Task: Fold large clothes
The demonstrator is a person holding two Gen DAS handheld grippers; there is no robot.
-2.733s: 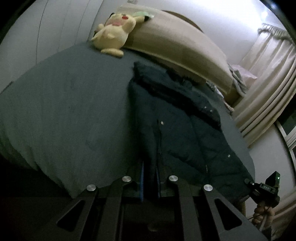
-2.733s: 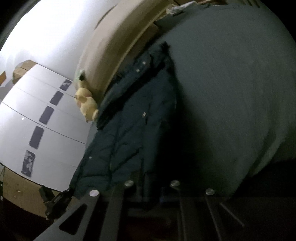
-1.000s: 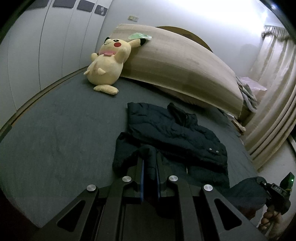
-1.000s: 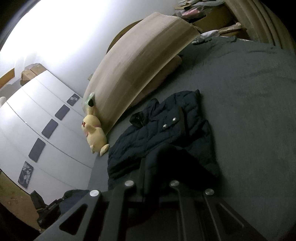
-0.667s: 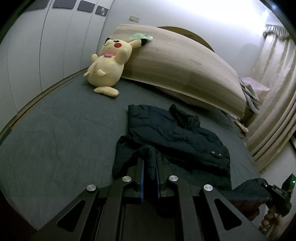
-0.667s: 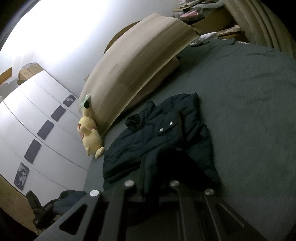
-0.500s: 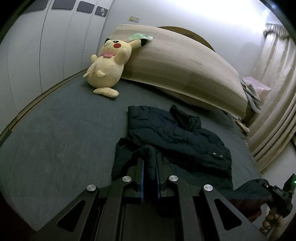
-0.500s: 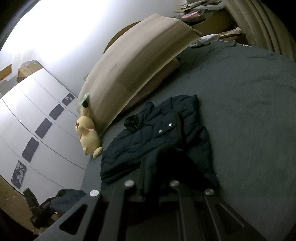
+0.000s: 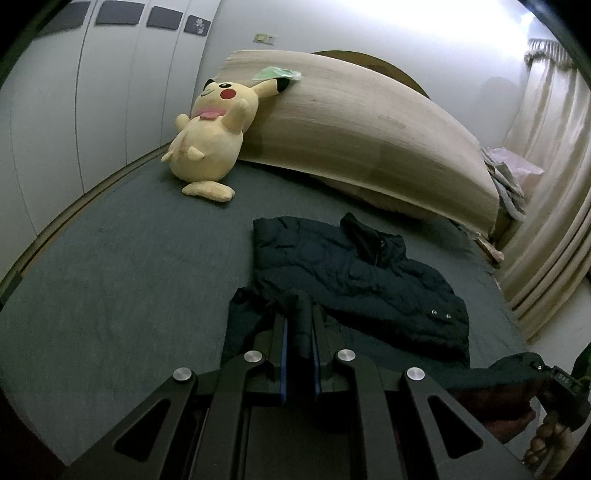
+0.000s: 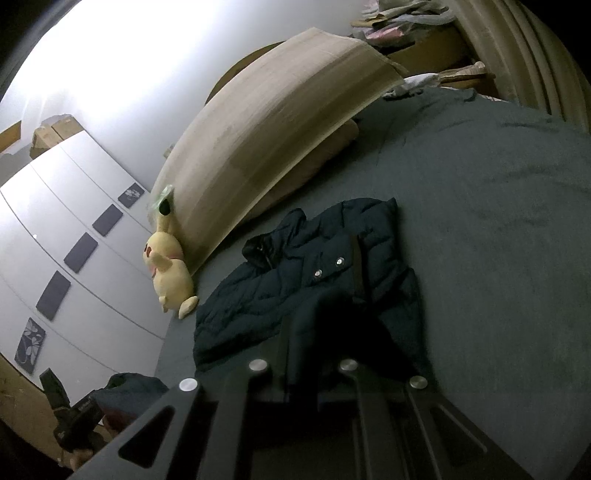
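A dark teal quilted jacket (image 9: 354,273) lies on the grey bed, its collar toward the headboard, its lower part lifted and carried over the upper part. My left gripper (image 9: 298,325) is shut on one corner of the jacket's hem, the cloth pinched between the blue pads. Shut on the hem's other corner is my right gripper (image 10: 317,325); the dark cloth hides its fingertips. The jacket (image 10: 314,266) shows two metal snaps in the right wrist view. The right gripper (image 9: 565,384) and a hand also show at the lower right of the left wrist view.
A yellow plush toy (image 9: 210,144) leans against the beige headboard cushion (image 9: 362,133). White wardrobe doors (image 9: 92,92) run along the left side. Curtains (image 9: 554,184) hang on the right. Clothes are piled by the headboard's far end (image 10: 402,22). The grey bedspread (image 10: 498,221) spreads wide around the jacket.
Both grippers have carried the hem up from the bed's foot toward the headboard, doubling the jacket over itself. In the last second they crept a little farther forward.
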